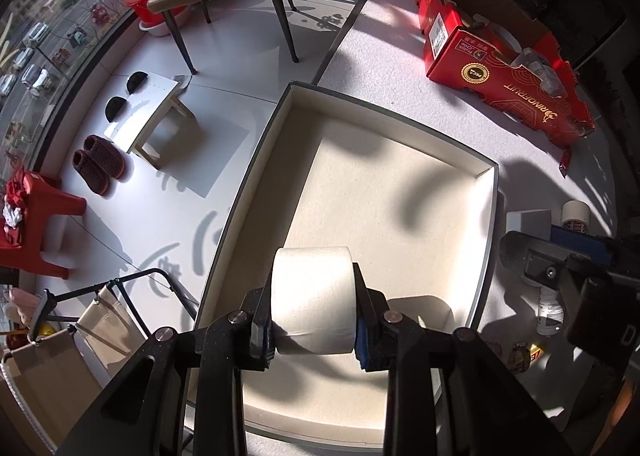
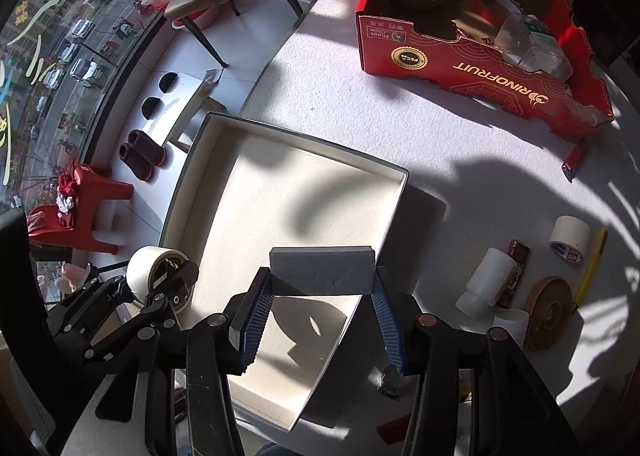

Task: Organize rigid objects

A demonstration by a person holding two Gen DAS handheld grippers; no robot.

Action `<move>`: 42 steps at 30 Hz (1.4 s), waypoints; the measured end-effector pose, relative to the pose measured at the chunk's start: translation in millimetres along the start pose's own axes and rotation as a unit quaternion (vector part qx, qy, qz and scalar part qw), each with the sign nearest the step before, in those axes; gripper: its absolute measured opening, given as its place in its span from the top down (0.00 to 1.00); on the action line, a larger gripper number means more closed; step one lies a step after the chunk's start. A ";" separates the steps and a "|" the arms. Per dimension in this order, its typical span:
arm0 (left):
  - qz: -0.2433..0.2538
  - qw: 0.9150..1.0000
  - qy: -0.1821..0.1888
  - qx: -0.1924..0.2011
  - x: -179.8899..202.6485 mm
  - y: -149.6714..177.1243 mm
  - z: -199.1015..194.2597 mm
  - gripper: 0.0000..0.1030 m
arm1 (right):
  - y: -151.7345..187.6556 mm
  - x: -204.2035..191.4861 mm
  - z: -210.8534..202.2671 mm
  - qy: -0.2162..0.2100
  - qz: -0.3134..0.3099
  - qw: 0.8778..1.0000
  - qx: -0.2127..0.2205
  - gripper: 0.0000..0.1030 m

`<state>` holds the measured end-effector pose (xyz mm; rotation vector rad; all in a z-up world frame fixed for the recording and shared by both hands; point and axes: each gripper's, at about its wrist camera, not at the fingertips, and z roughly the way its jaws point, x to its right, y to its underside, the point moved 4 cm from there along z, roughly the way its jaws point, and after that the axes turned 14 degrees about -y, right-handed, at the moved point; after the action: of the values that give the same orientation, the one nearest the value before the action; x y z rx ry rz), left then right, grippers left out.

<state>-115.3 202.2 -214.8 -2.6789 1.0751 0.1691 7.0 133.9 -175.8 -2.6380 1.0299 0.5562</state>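
My left gripper (image 1: 314,320) is shut on a white tape roll (image 1: 313,300) and holds it over the near part of the shallow white box (image 1: 240,191). The same roll (image 2: 146,268) shows at the box's left edge in the right wrist view. My right gripper (image 2: 322,296) is shut on a grey rectangular block (image 2: 322,270) and holds it above the box's (image 2: 400,191) near right side. The box is empty inside.
A red RINOFRUIT carton (image 2: 472,71) with tape and plastic items stands at the back right. On the table right of the box lie a white bottle (image 2: 486,280), a second tape roll (image 2: 570,238), a round wooden disc (image 2: 548,312) and a yellow pencil (image 2: 592,260). The table's left edge drops to the floor.
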 end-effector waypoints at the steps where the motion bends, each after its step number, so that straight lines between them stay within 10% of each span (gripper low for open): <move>1: 0.001 1.000 -0.001 -0.003 0.3 0.6 2.4 0.69 | 0.0 -0.2 2.6 0.001 0.000 1.000 -0.003 0.50; 27: 0.017 0.999 -0.009 -0.044 15.4 12.9 49.4 0.68 | -11.3 13.3 58.3 0.021 0.016 0.999 -0.037 0.50; 32: 0.028 0.999 -0.015 -0.028 16.2 16.9 49.2 0.15 | -7.1 16.2 57.7 0.022 0.012 0.999 -0.039 0.48; 34: 0.027 0.999 -0.019 -0.022 14.6 17.7 47.6 0.12 | -6.7 17.2 52.0 0.030 0.010 0.999 -0.027 0.15; 42: 0.020 1.000 0.005 -0.008 10.2 16.7 36.7 0.00 | 2.7 25.9 16.1 0.051 0.004 0.999 -0.002 0.13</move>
<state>-120.1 193.9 -255.3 -2.6771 1.1366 0.1719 18.5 122.5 -201.8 -2.6908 1.0690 0.4303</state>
